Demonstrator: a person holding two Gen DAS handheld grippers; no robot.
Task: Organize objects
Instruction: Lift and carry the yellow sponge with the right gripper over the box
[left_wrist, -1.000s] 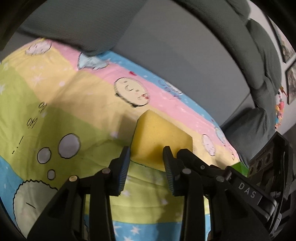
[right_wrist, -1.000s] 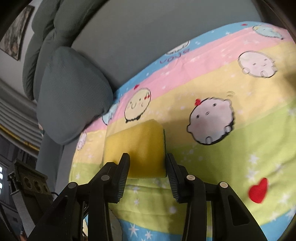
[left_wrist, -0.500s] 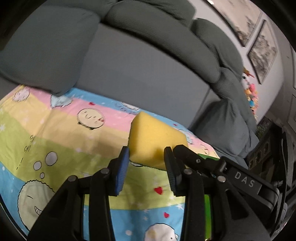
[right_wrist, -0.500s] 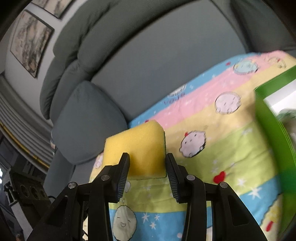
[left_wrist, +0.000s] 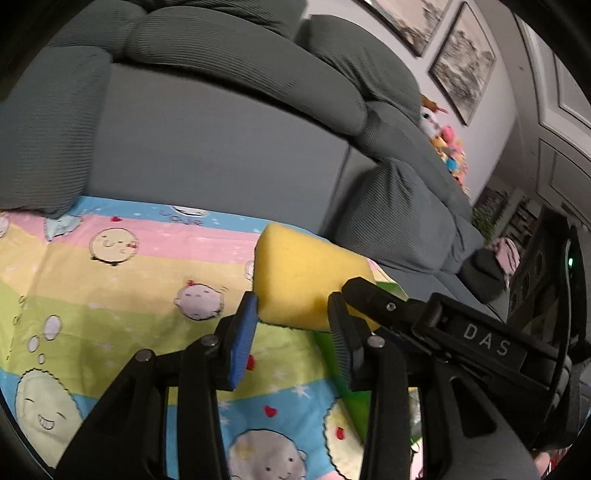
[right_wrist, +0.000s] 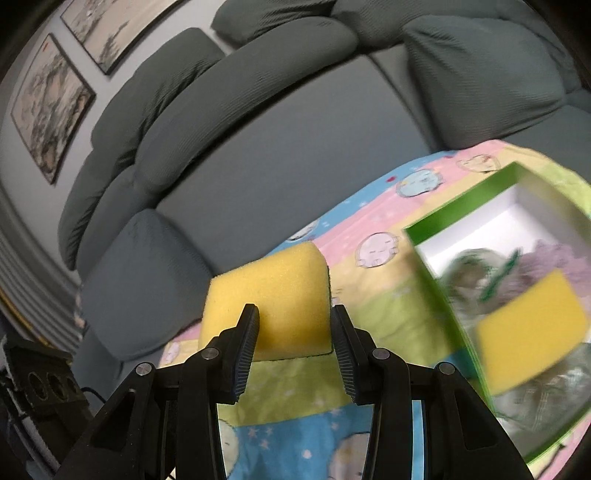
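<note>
The left black two-finger gripper (left_wrist: 291, 325) was clamped on a yellow rectangular foam sponge (left_wrist: 306, 280), which stood up out of the jaws toward twelve o'clock, lifted clear of the pastel striped cartoon-print blanket (left_wrist: 110, 295). The other hand-held tool, marked DAS (left_wrist: 484, 341), reached in from four o'clock, its tip touching the sponge's right edge. A green edge of a box (left_wrist: 325, 343) showed just below the sponge, at five o'clock from it.

The right black two-finger gripper (right_wrist: 295, 332) was likewise closed on a second yellow foam sponge with a thin dark green underside (right_wrist: 269, 295), held above the same blanket (right_wrist: 369, 302). At three o'clock sat a green-walled cardboard box with a white inside (right_wrist: 461, 199), blurred, holding another yellow sponge (right_wrist: 528, 325) among crumpled, indistinct items. The grey corded-fabric sofa (right_wrist: 240, 147) filled the upper half of both views, with framed pictures (right_wrist: 48, 107) on the wall at ten o'clock.
</note>
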